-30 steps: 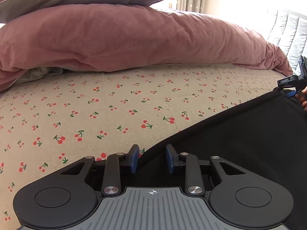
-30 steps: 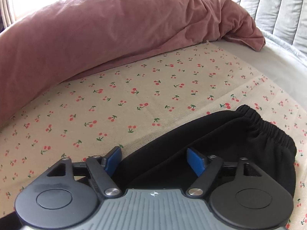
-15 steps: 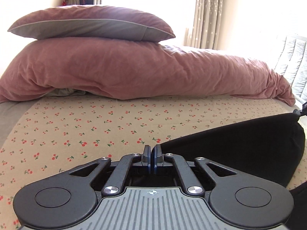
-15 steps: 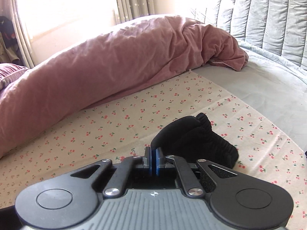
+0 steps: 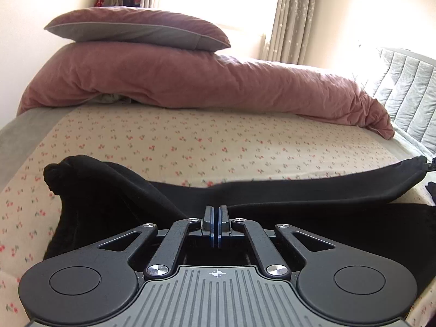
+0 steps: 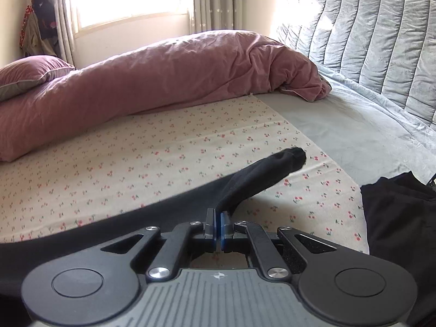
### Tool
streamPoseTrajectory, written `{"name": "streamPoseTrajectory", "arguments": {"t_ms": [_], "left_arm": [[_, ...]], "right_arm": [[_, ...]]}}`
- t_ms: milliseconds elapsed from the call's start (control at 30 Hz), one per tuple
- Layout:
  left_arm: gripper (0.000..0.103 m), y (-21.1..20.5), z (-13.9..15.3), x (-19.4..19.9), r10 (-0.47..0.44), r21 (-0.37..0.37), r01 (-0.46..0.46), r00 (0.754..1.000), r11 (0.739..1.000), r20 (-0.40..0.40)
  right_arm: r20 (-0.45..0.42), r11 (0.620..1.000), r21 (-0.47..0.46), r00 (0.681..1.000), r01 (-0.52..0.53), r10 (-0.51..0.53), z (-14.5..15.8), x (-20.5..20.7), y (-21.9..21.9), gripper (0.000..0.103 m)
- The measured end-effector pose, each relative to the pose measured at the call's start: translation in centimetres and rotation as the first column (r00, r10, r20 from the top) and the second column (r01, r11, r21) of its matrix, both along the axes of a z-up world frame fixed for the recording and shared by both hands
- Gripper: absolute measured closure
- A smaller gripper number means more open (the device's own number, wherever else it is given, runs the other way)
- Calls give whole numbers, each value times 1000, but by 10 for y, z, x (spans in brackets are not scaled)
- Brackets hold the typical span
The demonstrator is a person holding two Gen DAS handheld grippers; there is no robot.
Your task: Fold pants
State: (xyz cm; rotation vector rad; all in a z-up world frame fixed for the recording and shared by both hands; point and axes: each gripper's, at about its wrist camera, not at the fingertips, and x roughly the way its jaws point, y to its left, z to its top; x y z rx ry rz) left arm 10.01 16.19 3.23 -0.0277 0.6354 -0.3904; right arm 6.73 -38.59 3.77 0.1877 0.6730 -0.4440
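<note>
Holding the black pants [image 5: 313, 199] lifted off the cherry-print sheet [image 5: 218, 141], I have my left tool [image 5: 217, 227] pinched tight on one bit of the cloth and my right tool [image 6: 219, 227] pinched tight on another, with the fabric strung between them on the near side of the pink duvet [image 5: 204, 84]. From the right tool a dark end of the garment sticks out toward the duvet, while a slack bunch droops to the sheet left of my left tool.

My worry is the thin bite: each tool seems to hold only an edge, so a quick pull apart could slip the fabric out of one of them and drop that side in a heap. The drooping bunch could also drag and crease under the fold when I lay it down, leaving a lumpy result. If the two tools are not level, the edges will land skewed. Another dark piece of cloth [image 6: 400, 215], farther from the duvet on my right, could get caught up too
</note>
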Motion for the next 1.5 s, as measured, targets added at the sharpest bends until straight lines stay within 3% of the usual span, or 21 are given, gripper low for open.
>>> {"name": "streamPoseTrajectory", "arguments": {"t_ms": [233, 333, 367, 400, 467, 533, 600, 700, 867, 967, 1067, 1233, 1300, 1367, 1467, 1500], "left_arm": [[103, 25, -30, -33, 48, -6, -49, 991, 999, -128], [103, 43, -44, -39, 111, -8, -113, 982, 994, -154], [103, 49, -45, -40, 138, -22, -143, 979, 989, -147], [97, 54, -45, -41, 161, -34, -167, 978, 985, -136], [87, 62, -41, -43, 191, -61, -198, 976, 978, -107], [62, 64, -37, -44, 227, -77, -233, 971, 969, -77], [39, 63, -31, -43, 271, -95, -273, 962, 957, -33], [35, 54, -24, -35, 321, -112, -317, 947, 942, 15], [35, 52, -21, -9, 395, -191, -392, 919, 900, -23], [38, 55, -23, 4, 457, -198, -458, 888, 866, -56], [40, 61, -25, 12, 505, -196, -508, 860, 839, -71], [59, 74, -26, 19, 540, -232, -541, 838, 808, -75], [64, 78, -26, 22, 553, -235, -553, 830, 799, -71], [70, 80, -25, 25, 542, -235, -538, 839, 810, -52], [90, 83, -25, 27, 534, -220, -528, 845, 820, -35], [92, 85, -25, 27, 530, -224, -524, 847, 822, -41]], "right_arm": [[-121, 1000, 2, 992, -20, 20, -58, -30, 7, 102], [-158, 998, -45, 987, -48, 40, -70, -34, 13, 97], [-156, 996, -77, 987, -54, 42, -68, -37, 16, 88], [-148, 993, -105, 988, -54, 38, -66, -39, 20, 72], [-111, 989, -129, 992, -76, 61, -60, -47, 29, 56], [-89, 982, -148, 991, -113, 101, -54, -49, 41, 54], [-63, 972, -179, 988, -153, 144, -48, -49, 57, 39], [-45, 942, -213, 966, -260, 256, -45, -45, 82, 32], [-69, 848, -237, 879, -474, 471, -54, -37, 127, 32], [-88, 767, -222, 796, -602, 599, -60, -33, 152, 33], [-131, 693, -246, 731, -678, 669, -68, -28, 173, 35], [-136, 644, -299, 699, -704, 702, -76, -16, 191, 41], [-118, 639, -296, 691, -710, 713, -76, -11, 192, 51], [-109, 636, -289, 684, -716, 721, -77, -8, 194, 59], [-100, 636, -271, 678, -723, 728, -72, -6, 196, 98], [-90, 639, -289, 685, -713, 723, -68, -8, 198, 99]]}}
